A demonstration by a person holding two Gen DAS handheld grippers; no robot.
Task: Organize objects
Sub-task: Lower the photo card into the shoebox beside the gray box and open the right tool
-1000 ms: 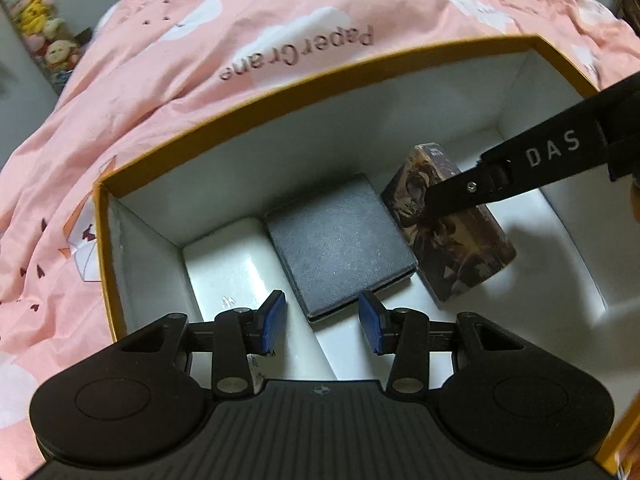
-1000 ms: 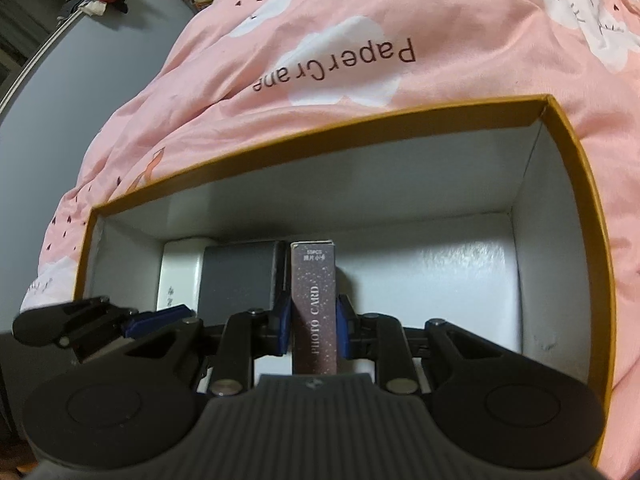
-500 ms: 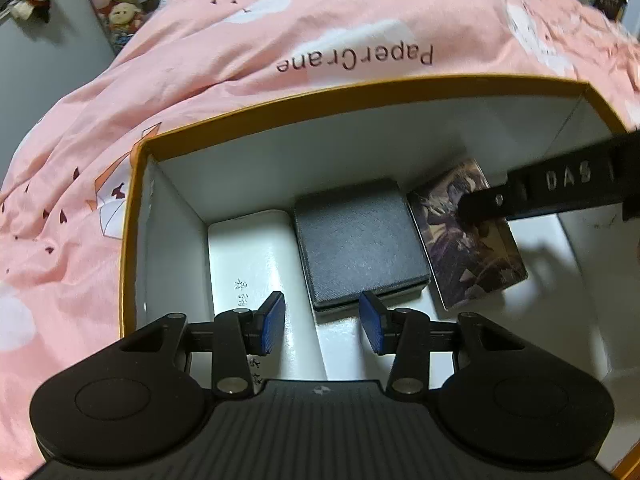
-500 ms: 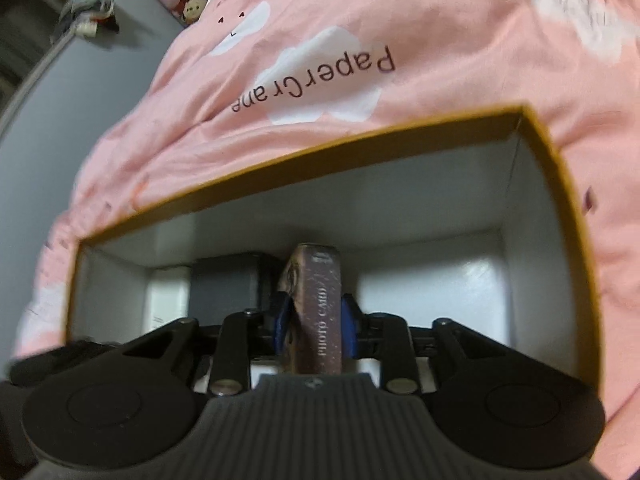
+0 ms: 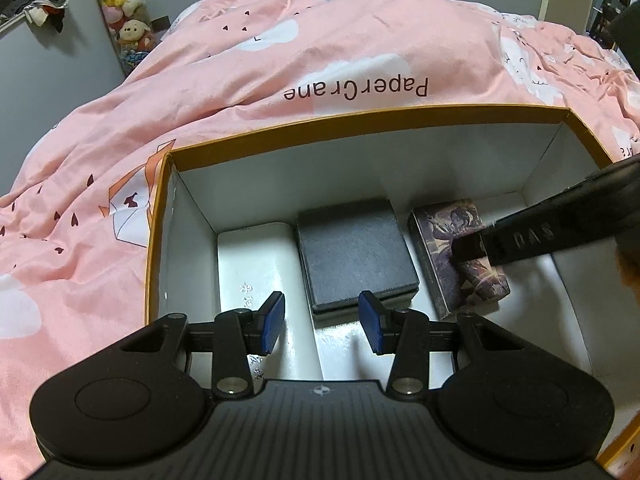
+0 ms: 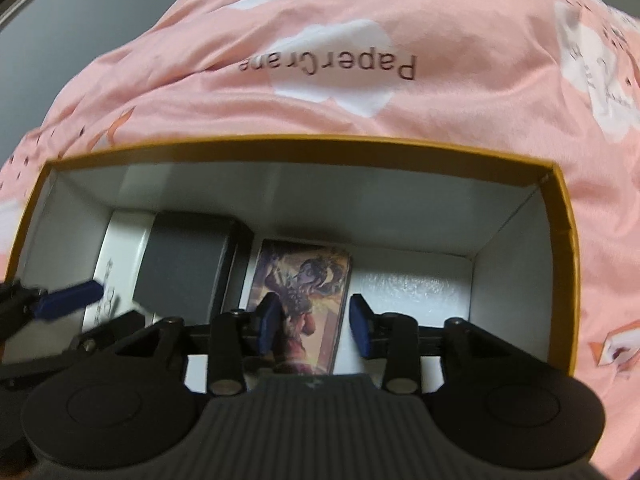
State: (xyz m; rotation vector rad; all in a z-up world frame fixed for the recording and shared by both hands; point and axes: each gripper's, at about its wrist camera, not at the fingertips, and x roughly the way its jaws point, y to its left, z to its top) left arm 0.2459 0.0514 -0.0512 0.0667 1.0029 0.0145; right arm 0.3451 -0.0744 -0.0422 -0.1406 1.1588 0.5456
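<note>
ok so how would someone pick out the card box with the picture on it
Find the open white box with the orange rim on the pink bedspread. Three things lie in a row on its floor: a white box, a black box, then the card box. It is the rightmost and the only one with colourful artwork.

The big box [image 5: 360, 120] looks like stiff card, white and a bit shiny inside. In it, the black box [image 5: 356, 252] looks matt and a little rough, and the picture card box [image 6: 300, 284] beside it looks smooth and glossy. Around the big box, the pink blanket [image 5: 280, 60] is soft cloth.
</note>
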